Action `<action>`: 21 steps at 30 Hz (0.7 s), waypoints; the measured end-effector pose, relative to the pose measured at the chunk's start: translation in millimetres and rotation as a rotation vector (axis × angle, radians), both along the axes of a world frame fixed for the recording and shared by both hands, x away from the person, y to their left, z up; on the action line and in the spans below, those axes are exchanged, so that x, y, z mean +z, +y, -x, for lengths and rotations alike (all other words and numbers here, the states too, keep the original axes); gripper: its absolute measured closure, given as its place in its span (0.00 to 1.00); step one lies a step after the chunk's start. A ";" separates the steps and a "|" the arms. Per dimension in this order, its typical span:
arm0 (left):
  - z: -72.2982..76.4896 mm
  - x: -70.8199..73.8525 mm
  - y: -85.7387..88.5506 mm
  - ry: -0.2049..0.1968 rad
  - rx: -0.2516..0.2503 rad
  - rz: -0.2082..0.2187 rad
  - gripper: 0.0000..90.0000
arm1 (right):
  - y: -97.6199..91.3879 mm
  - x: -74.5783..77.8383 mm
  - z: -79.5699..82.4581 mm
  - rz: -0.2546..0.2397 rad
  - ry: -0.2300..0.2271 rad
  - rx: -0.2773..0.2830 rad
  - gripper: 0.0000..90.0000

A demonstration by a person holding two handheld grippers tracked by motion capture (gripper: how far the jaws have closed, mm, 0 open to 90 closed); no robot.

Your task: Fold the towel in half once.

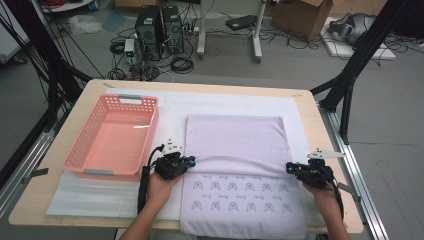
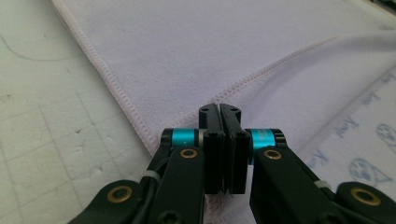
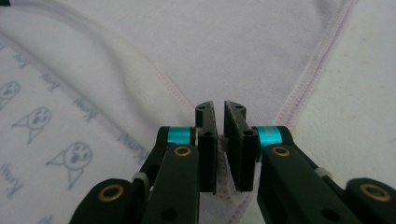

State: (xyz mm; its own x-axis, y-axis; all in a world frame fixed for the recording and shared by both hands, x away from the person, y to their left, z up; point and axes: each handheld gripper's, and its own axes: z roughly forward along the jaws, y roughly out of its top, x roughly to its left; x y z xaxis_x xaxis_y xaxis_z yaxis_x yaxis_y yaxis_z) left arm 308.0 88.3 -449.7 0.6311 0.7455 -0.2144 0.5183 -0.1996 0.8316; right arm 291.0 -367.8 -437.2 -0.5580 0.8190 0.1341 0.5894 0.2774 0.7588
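Cables, two computer towers (image 1: 160,31) and a cardboard box (image 1: 305,17) occupy the floor beyond the tabletop (image 1: 45,195). On the tabletop lies a white mat (image 1: 90,197), with the towel (image 1: 235,142) as reference for all positions.

The towel lies flat on the mat, lilac, its far part folded over toward the person; the fold's hem runs across the towel, leaving the printed near part (image 1: 240,195) uncovered. A pink basket (image 1: 112,137) sits just left of the towel, apart from it.

Left gripper (image 1: 191,161): at the towel's left edge, at the end of the folded hem. In the left gripper view its fingers (image 2: 210,135) are clenched together on the towel edge, cloth showing between them at the base.

Right gripper (image 1: 288,168): at the towel's right edge, at the other end of the same hem. In the right gripper view its fingers (image 3: 238,140) are closed on a thin pinch of towel edge, with a narrow gap at the tips.
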 end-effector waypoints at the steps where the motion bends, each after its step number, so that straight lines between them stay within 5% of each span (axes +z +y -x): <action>1: 2.9 0.3 1.3 -0.006 -0.009 0.011 0.97 | 0.1 -0.1 2.7 0.002 -0.008 0.001 0.93; 11: 33.7 0.3 13.3 -0.071 -0.066 0.073 0.97 | -5.4 -1.1 27.9 -0.003 -0.048 0.015 0.93; 21: 59.0 3.5 19.0 -0.078 -0.076 0.079 0.98 | -9.7 -0.2 50.1 -0.035 -0.059 0.013 0.93</action>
